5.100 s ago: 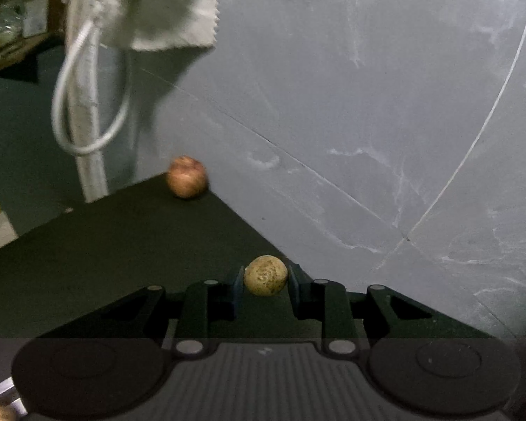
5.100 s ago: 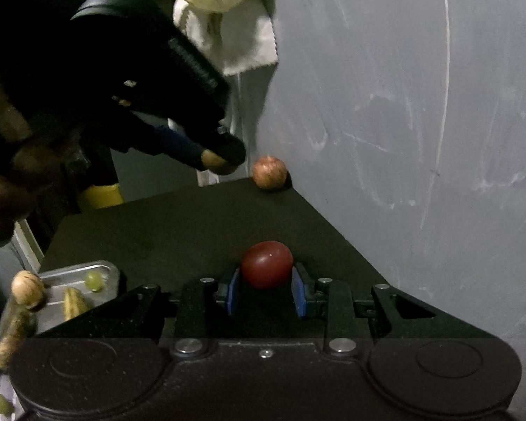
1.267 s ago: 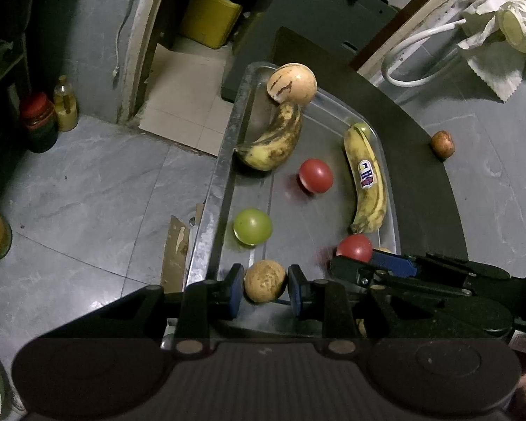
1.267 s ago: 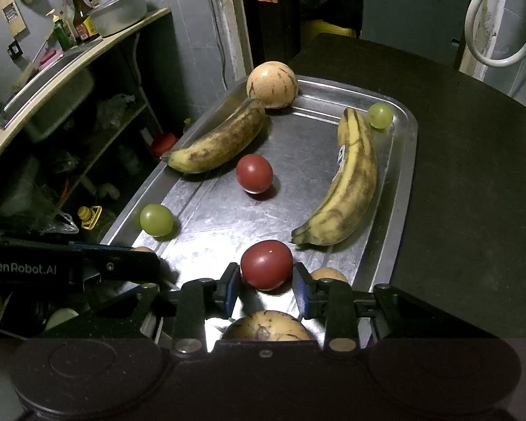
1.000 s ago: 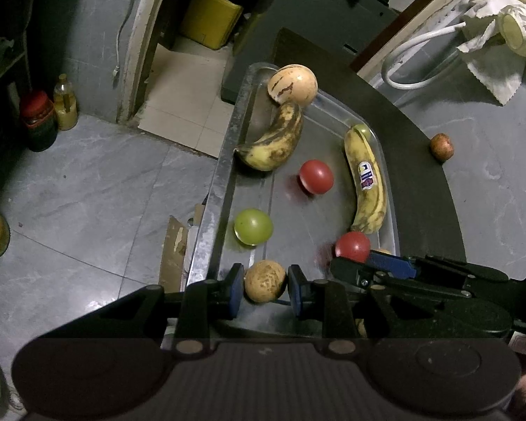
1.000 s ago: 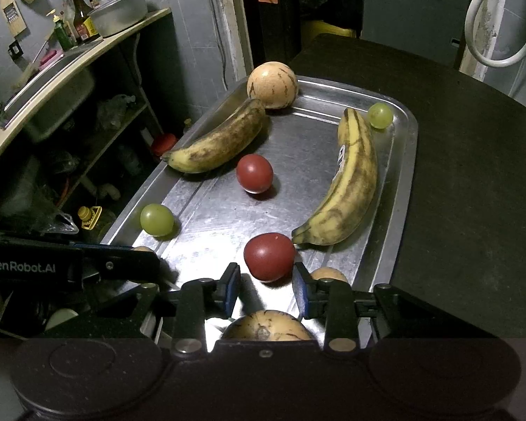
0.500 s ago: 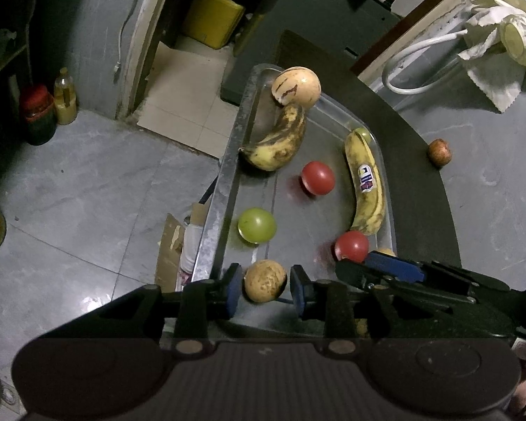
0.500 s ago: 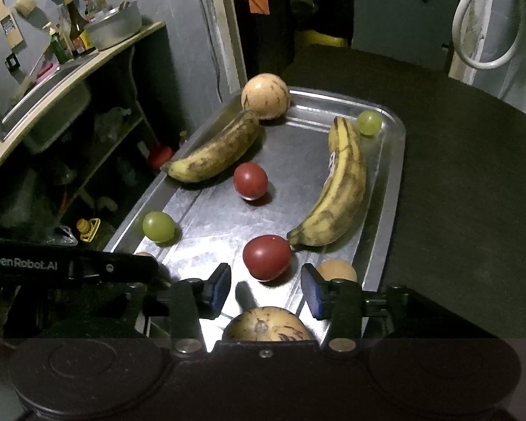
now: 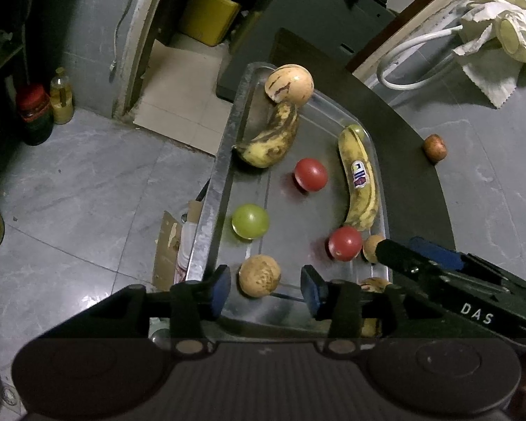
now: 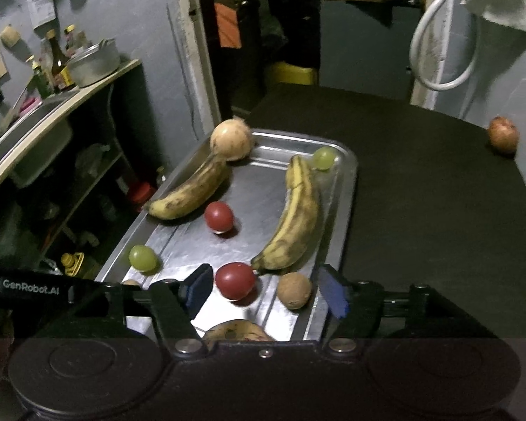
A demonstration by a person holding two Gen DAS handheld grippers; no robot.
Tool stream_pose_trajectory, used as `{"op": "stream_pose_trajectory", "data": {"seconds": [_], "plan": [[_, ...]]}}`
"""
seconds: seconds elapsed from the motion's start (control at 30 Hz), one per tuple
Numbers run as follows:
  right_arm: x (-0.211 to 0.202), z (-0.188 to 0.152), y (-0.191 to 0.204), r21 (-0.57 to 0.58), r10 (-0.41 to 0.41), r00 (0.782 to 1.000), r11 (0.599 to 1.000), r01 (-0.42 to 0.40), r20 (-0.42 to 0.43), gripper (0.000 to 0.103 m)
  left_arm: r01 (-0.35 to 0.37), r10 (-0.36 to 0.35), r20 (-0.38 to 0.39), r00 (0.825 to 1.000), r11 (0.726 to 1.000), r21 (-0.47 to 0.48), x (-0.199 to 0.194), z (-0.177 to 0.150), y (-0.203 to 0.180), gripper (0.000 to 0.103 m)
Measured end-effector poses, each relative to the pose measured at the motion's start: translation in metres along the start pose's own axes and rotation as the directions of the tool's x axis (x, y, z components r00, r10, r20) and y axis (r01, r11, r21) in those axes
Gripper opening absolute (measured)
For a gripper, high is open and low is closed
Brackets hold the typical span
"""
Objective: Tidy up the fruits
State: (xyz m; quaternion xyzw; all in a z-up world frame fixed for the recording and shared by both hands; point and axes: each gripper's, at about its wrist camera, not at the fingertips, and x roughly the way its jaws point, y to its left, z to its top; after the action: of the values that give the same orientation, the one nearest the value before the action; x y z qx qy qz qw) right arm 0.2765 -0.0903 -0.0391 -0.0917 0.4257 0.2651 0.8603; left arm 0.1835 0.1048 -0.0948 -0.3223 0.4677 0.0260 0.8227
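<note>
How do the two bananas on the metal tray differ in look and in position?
The left banana is heavily browned with dark patches and bears no sticker; the right banana is yellower and carries a small sticker. The left banana lies along the tray's floor-side rim with one end against a round tan fruit; the right banana lies by the rim nearer the dark table, a green grape at its far end. Both are curved, unpeeled and lie flat.

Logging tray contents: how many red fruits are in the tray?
2. One red fruit lies mid-tray between the bananas; the other sits at the near end, between the opening jaws of the right gripper, untouched.
</note>
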Motion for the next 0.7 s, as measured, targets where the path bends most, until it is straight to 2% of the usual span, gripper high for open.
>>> {"op": "stream_pose_trajectory", "data": {"seconds": [0.17,0.37,0.7], "plan": [[-0.010,-0.001,-0.003,0.031,-0.029,0.999,0.999,0.028,0.032,0.081,0.008,-0.009,0.003,1.000,1.000,0.017,-0.005,0.001,-0.006,0.056],[-0.019,-0.006,-0.002,0.058,-0.047,0.997,0.997,0.044,0.057,0.085,0.005,-0.006,0.019,1.000,0.999,0.053,-0.014,0.005,-0.013,0.064],[-0.034,-0.011,-0.002,0.136,-0.094,0.991,0.987,0.080,0.100,0.094,-0.039,0.034,0.060,0.998,0.995,0.095,-0.030,0.010,-0.013,0.086]]}}
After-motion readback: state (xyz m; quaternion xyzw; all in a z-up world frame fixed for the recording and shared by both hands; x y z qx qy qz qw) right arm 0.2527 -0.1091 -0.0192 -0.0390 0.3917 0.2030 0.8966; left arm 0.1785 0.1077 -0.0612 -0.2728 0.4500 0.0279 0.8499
